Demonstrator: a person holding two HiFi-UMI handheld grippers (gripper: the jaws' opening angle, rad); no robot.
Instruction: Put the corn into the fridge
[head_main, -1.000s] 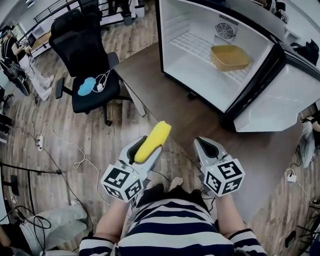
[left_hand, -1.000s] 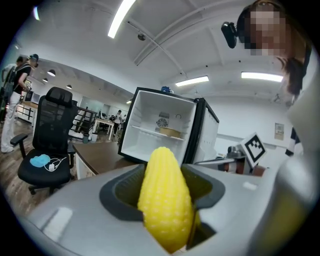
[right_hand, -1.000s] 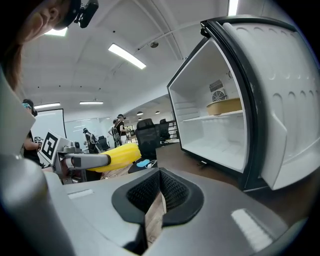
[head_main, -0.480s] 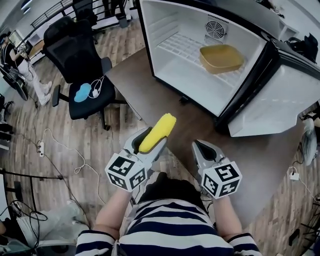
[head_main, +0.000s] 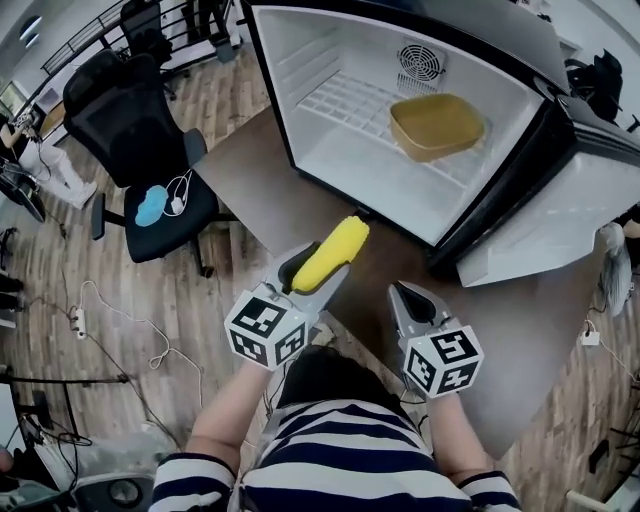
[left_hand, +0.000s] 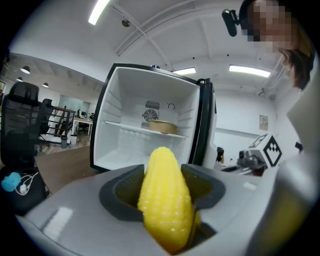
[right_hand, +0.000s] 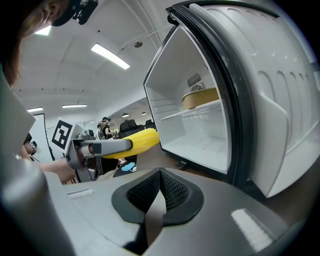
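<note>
A yellow ear of corn sticks out of my left gripper, whose jaws are shut on it; it also shows in the right gripper view as the corn. The gripper points at the small fridge standing on the brown table, door swung wide to the right. A yellow bowl rests on the wire shelf inside. My right gripper hangs beside the left one, shut and empty, just in front of the open door.
A black office chair with a blue item and cable on its seat stands left of the table. Cables lie across the wooden floor. The fridge's lower floor is bare white.
Both grippers have moved forward toward the fridge, the left one carrying the corn nearer to the opening. The fridge now sits closer and more central in the head view.
</note>
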